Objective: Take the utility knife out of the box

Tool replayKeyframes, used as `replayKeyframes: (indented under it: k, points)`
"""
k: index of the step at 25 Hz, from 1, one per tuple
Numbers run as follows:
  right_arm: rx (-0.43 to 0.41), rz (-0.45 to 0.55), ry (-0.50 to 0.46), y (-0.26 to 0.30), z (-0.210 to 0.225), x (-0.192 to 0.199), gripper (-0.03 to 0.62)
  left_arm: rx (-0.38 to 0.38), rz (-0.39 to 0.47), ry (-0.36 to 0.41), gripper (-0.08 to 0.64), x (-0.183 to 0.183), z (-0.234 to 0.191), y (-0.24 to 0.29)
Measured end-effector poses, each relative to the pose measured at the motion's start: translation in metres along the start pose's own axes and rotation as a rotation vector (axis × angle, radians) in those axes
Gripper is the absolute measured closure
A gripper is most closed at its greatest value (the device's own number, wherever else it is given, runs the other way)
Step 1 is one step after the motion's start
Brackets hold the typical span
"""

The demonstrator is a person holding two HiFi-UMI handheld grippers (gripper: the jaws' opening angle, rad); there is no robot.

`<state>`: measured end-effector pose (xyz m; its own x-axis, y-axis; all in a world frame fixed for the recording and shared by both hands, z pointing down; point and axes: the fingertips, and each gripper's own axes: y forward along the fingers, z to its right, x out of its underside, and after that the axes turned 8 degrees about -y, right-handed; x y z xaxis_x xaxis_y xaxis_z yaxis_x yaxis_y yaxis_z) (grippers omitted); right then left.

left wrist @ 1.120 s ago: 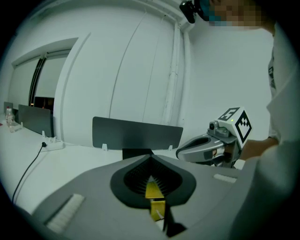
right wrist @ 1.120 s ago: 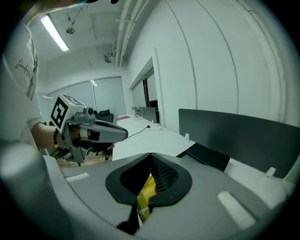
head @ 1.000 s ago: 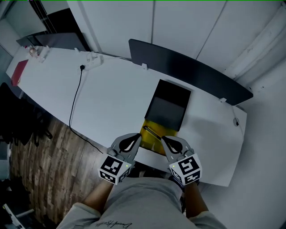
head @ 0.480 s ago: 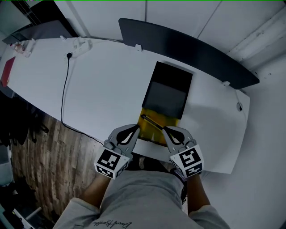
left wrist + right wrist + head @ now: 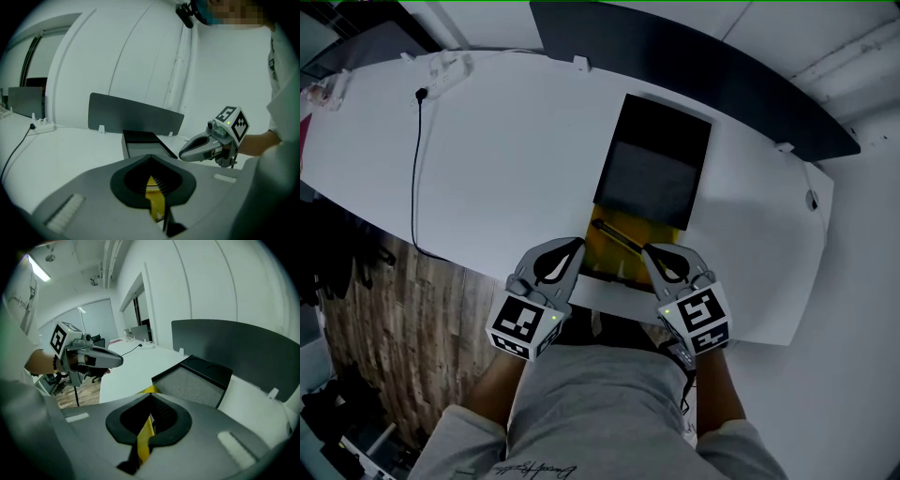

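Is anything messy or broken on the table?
Nothing looks spilled or broken. Only one thing sits crooked: a thin dark tool, probably the utility knife, lies slantwise across the yellow part at the near end of the black box. A cable also trails over the edge of the table.

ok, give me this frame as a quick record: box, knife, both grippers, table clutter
box: black box on the white table, grey inset on top, yellow part at its near end
utility knife: utility knife lies slantwise on the yellow part, not gripped
left gripper: left gripper shut, empty, left of the knife
right gripper: right gripper shut, empty, right of the knife
other: cable, power strip far left; dark divider behind
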<state>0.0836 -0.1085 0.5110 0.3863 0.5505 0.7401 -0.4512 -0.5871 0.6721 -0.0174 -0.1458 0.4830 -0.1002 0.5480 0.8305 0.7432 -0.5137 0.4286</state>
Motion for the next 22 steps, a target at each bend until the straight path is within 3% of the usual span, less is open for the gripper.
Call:
replayKeyframes:
  k: [14, 22]
  points:
    - [-0.028, -0.184, -0.093, 0.048, -0.005, 0.033, 0.575, 0.041, -0.059, -0.034, 0.56, 0.031, -0.01, 0.015]
    - [-0.064, -0.324, -0.176, 0.073, -0.008, 0.057, 0.506, 0.056, -0.084, -0.03, 0.56, 0.042, -0.016, 0.021]
